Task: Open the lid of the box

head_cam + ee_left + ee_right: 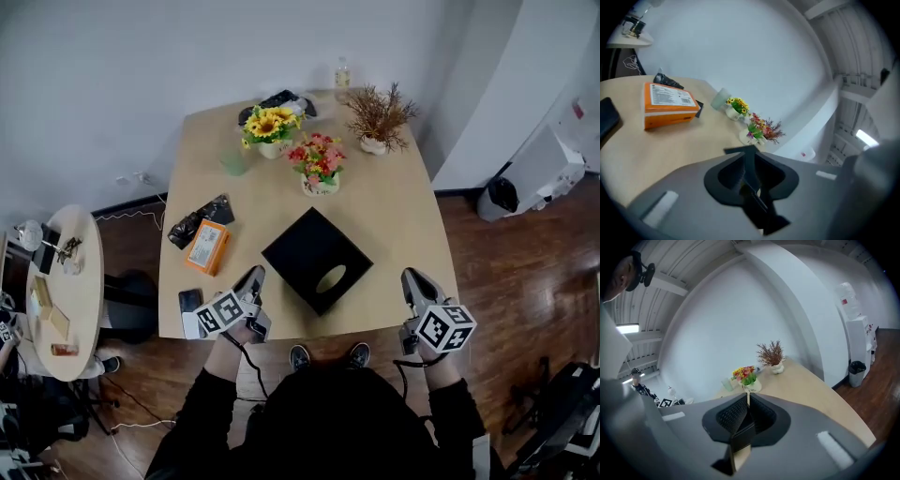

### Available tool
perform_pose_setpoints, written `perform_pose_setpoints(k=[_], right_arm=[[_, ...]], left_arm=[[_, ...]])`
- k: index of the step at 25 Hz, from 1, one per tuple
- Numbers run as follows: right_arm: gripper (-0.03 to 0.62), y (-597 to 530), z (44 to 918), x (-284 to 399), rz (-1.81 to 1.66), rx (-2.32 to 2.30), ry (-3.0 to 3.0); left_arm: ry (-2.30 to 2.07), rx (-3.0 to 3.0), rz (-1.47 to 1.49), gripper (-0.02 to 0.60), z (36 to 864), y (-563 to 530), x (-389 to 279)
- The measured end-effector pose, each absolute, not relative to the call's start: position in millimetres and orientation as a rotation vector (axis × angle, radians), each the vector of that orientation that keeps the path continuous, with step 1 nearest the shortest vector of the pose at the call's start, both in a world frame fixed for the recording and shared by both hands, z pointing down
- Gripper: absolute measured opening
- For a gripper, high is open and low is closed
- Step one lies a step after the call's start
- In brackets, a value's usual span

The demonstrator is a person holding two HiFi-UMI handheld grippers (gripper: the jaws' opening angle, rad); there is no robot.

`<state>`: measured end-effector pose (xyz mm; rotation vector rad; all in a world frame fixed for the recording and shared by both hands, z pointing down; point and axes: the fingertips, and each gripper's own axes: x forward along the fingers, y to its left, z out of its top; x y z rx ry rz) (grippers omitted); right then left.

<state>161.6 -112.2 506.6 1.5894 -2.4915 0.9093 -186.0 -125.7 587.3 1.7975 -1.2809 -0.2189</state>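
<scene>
The box [316, 259] sits on the table [394, 225], near its front edge. Left of it lies a packet [207, 247], with a bag [199, 221] touching it behind and a phone [190, 300] in front. Behind the box stand flowers [319, 164]; further back are sunflowers [270, 127] with a cup [234, 161] to their left, a dried plant [379, 117] to the right and a bottle [342, 75] at the far edge.

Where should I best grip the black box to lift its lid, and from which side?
Likely the top's near-left edge, from the side of the left gripper: the black box lies turned cornerwise, so that straight edge faces it.
</scene>
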Motion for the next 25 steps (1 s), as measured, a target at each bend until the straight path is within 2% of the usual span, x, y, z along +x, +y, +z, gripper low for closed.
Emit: perform_pose_setpoints(k=[9, 19, 25], right_arm=[[0.018, -106.2, 479.8, 107.0, 0.723, 1.423, -2.653], [0.018, -94.2, 434.3, 56.6, 0.394, 1.306, -2.767], [0.018, -81.1, 413.1, 51.6, 0.223, 1.272, -2.776]], left_arm=[[-1.472, 2.007, -0.108, 0.054, 517.7, -81.8, -178.1], [-1.48, 2.386, 0.21, 0.054, 458.6, -60.5, -115.6], [-1.359, 2.551, 0.241, 0.054, 431.2, -42.9, -75.0]])
